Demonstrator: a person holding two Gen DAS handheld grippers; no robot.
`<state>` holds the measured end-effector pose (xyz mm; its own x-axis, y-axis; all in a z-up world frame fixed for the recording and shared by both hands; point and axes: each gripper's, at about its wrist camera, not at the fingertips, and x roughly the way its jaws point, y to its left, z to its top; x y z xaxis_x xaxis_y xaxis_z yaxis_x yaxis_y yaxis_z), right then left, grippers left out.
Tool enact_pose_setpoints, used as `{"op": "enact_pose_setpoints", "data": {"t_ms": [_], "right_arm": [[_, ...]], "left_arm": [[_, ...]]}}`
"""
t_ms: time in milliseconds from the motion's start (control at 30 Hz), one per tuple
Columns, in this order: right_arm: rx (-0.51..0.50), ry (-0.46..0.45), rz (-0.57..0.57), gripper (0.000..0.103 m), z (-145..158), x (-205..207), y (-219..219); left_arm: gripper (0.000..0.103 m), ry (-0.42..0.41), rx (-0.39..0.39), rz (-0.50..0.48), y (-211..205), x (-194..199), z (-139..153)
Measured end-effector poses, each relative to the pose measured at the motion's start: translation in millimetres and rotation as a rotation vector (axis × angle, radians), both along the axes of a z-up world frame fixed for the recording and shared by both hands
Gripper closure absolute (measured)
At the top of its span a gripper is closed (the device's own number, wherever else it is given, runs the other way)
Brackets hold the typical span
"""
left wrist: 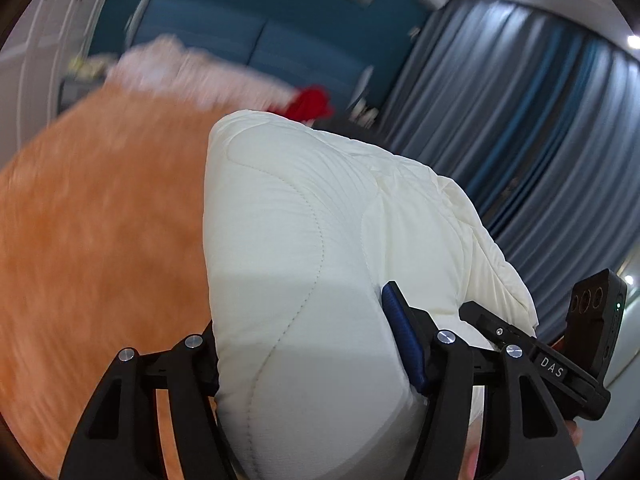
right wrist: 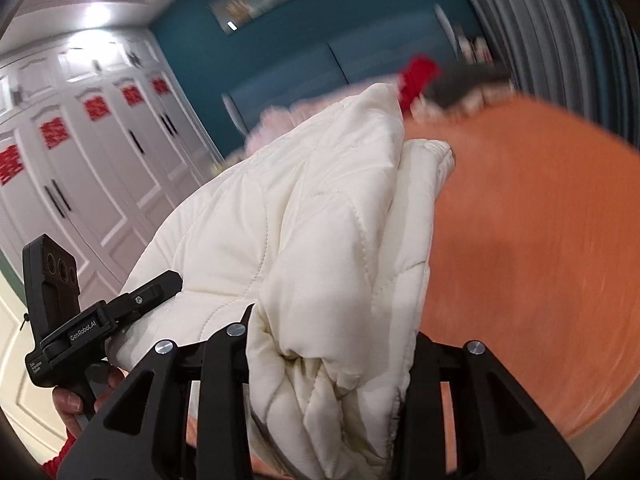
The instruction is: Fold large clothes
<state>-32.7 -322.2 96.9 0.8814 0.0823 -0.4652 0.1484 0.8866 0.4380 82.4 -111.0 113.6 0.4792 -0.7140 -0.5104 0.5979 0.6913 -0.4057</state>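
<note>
Cream quilted padding fills both of my wrist views — a large white puffer coat point(left wrist: 304, 248), bunched and lifted above the orange bed cover point(left wrist: 100, 220).

My left gripper point(left wrist: 316, 360) has its jaws closed onto a thick fold of the coat; the fabric bulges out between the two black fingers, and the blue pad point(left wrist: 404, 344) of one finger presses straight into the cloth. From this side the coat rises in a rounded hump with curved stitch lines running across it.

My right gripper point(right wrist: 332, 364) is likewise clamped on the coat point(right wrist: 320, 220), with several gathered layers squeezed between its jaws, creased and puckered just at the grip. Beyond the grip the coat stands up in two folded thicknesses, one taller than the other, leaning toward the wardrobe side.

Each wrist view catches the other gripper low at the frame's edge, close against the coat, so the two grips sit near each other on the same bundle. The person's hand point(right wrist: 76, 396) shows under the left handle.

Behind the coat lie a pale pink bedspread point(left wrist: 188, 68) and something red point(left wrist: 312, 100), both blurred. A teal headboard point(right wrist: 280, 68), white wardrobe doors point(right wrist: 100, 152) with red paper cutouts, and grey-blue curtains point(left wrist: 520, 120) ring the bed.
</note>
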Motion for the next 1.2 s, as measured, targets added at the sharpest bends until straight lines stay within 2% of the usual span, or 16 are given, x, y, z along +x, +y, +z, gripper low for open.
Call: {"op": "enact_pose_setpoints", "data": {"t_ms": [133,267,333,500,600,700,833,1033,1200], "right_arm": [[-0.08,-0.151,-0.005,0.071,67,-10,9],[-0.171,-0.305,-0.012,0.071,132,-11,23],[-0.199,-0.354,-0.01,0.071,155,-7,26],[-0.249,-0.457,-0.004,0.07,201,11,37],[-0.265,-0.475,-0.015,0.069,210,30,38],[-0.23,-0.443,-0.007,0.068,201,62,32],[-0.2,-0.358,0.01,0.068,167,112,22],[-0.162,-0.212,0.053,0.068,90,187,10],[-0.131,-0.1,0.095,0.068,21,241,5]], "left_arm": [[0.042,-0.167,-0.079,-0.026,7,-5,71],[0.042,-0.291,-0.145,-0.053,21,-4,128],[0.042,-0.358,-0.171,-0.059,27,-1,156],[0.041,-0.471,-0.206,-0.065,37,17,201],[0.041,-0.487,-0.216,-0.083,42,32,207],[0.041,-0.466,-0.198,-0.078,40,60,192],[0.041,-0.38,-0.172,-0.064,34,107,158],[0.041,-0.208,-0.161,-0.045,35,185,73],[0.041,-0.089,-0.121,0.002,36,229,0]]}}
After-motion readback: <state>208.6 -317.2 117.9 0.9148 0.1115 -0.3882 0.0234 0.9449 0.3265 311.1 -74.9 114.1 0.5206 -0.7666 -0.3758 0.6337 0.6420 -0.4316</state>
